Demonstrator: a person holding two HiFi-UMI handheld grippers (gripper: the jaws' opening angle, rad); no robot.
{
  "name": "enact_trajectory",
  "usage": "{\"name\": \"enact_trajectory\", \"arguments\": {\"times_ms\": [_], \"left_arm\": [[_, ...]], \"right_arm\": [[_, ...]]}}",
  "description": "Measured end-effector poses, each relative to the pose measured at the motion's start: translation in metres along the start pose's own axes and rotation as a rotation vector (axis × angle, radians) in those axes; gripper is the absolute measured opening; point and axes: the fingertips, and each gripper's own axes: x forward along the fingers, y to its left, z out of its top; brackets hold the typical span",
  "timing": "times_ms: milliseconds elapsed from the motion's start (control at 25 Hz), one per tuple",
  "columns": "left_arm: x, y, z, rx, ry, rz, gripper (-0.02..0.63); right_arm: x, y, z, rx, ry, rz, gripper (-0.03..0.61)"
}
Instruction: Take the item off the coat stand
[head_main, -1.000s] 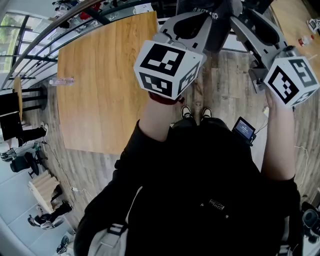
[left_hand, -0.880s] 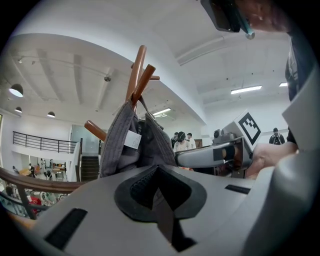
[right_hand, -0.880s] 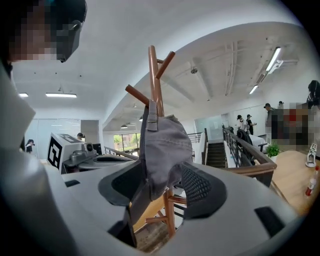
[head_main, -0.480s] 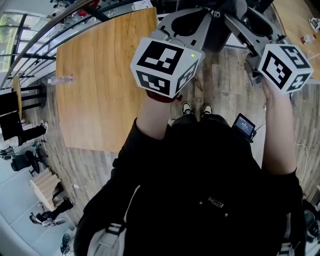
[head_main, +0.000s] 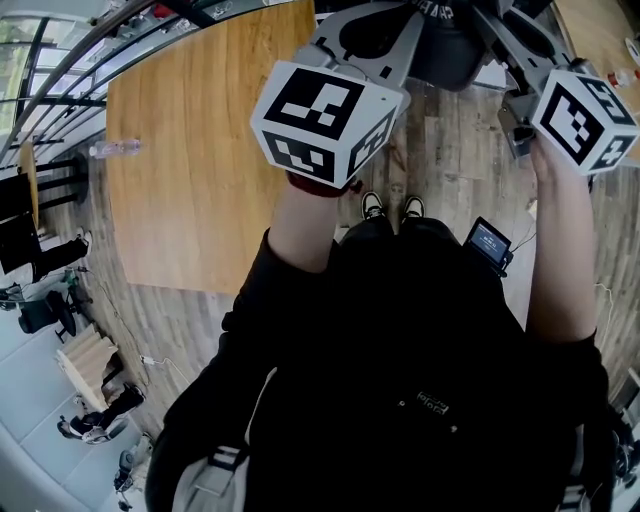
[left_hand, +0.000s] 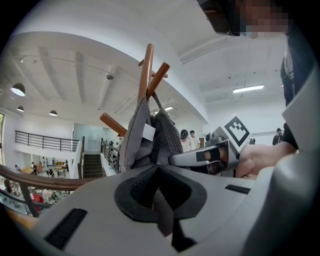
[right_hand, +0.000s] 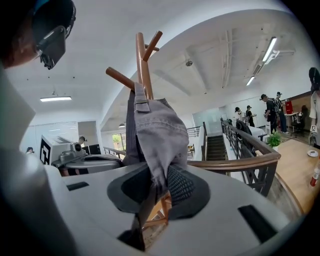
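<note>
Both hand-held grippers are up at the coat stand, where the grey garment hangs from the upper pegs and drapes down the wooden post.

In the last second we see the two marker cubes climb toward the top of the head view and draw closer to the garment. The wooden table slides a little lower and to the left beneath them.

The bigger change is at the right gripper. Its jaws spread wide, and they are now closing on the lower hem. The cloth bunches between the ribbed pads (a gap lower in the jaws still shows the stand's base through it).

The left gripper has its jaws drawn together on a fold from the other side, just below the white label. The grey cloth runs straight down into the dark pads.

We judge that this moves the task from reaching to gripping, with a hold on each side and the garment not yet off its peg. The next move would seem to call for a lift up and clear of the angled peg, not a straight pull. A pull could drag the loop tight against the wood or tip the stand.
</note>
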Motion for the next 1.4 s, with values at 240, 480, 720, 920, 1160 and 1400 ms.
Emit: {"name": "enact_trajectory", "arguments": {"times_ms": [240,480,720,920,1160,1400], "left_arm": [[-0.004,-0.004,0.002,0.000,-0.005,-0.001,-0.003],[-0.004,-0.004,0.001,0.001,-0.003,-0.001,-0.003],[-0.005,-0.007,0.005,0.009,-0.009,-0.003,-0.003],[-0.004,-0.006,0.012,0.005,-0.041,0.008,-0.003],[-0.003,-0.012,0.032,0.027,-0.082,0.014,-0.003],[-0.010,-0.029,0.069,0.109,-0.136,0.000,-0.003]], "right_arm": [[-0.004,0.006,0.005,-0.002,-0.015,0.003,0.058],[-0.003,0.011,0.007,-0.012,-0.009,0.022,0.048],[-0.008,0.014,0.014,-0.010,-0.027,0.031,0.037],[-0.021,0.018,0.025,-0.004,-0.062,0.058,0.032],[-0.039,0.023,0.044,0.005,-0.131,0.112,0.031],[-0.061,0.023,0.062,-0.021,-0.184,0.103,0.031]]}}
